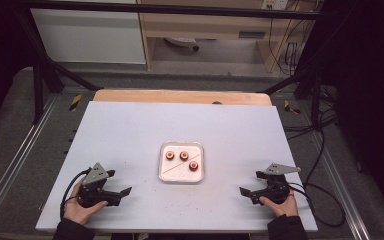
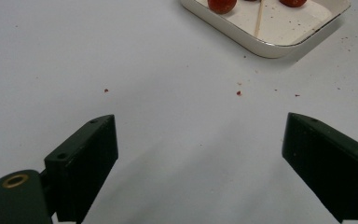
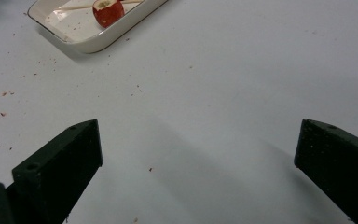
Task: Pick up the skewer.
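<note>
Both my grippers are parked low near my edge of the table (image 1: 130,130), left gripper (image 1: 121,194) and right gripper (image 1: 246,192) with jaws spread wide, nothing between them. Ahead sits the white tray (image 1: 199,161) mid-table, holding three red fruit pieces (image 1: 184,155) and a thin wooden skewer (image 1: 171,169). I'd bring the right one in low, square to the skewer, and pinch near its end so it won't roll.
</note>
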A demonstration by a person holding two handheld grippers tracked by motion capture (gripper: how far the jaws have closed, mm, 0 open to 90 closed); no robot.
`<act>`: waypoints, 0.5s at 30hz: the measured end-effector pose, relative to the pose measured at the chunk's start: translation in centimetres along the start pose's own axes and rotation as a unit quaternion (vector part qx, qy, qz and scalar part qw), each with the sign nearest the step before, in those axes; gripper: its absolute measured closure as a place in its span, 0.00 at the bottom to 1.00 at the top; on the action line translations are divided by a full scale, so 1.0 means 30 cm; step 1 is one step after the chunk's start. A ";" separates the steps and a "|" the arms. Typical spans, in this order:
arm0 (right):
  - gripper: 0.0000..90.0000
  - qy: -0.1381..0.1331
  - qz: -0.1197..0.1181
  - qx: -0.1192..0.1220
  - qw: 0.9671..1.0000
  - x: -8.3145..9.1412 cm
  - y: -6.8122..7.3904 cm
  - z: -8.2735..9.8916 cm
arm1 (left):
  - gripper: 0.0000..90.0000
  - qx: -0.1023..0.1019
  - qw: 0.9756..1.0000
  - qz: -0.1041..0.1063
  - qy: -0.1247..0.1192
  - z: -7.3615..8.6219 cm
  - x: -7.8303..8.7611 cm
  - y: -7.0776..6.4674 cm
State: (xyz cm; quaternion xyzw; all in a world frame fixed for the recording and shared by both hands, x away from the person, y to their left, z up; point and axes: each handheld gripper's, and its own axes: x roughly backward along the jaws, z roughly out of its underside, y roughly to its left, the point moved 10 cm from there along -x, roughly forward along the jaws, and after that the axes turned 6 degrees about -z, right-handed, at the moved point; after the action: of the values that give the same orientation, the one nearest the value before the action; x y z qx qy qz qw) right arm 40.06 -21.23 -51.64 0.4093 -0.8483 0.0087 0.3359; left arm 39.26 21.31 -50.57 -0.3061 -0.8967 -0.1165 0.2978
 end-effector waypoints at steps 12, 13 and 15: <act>0.01 0.006 0.004 0.002 1.000 -0.004 -0.001 0.001 | 0.10 -0.005 1.000 0.004 0.006 -0.012 -0.007 -0.019; 0.01 0.006 0.004 0.002 1.000 -0.004 -0.001 0.001 | 0.10 -0.005 1.000 0.004 0.006 -0.012 -0.007 -0.019; 0.01 0.005 0.003 0.001 1.000 -0.004 0.001 0.000 | 0.10 -0.003 1.000 0.007 0.006 -0.015 -0.010 -0.024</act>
State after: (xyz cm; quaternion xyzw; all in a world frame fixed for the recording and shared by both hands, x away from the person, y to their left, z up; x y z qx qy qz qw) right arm 40.09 -21.12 -51.69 0.4067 -0.8479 0.0130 0.3399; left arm 39.21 20.41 -50.43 -0.3128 -0.8924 -0.1190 0.3026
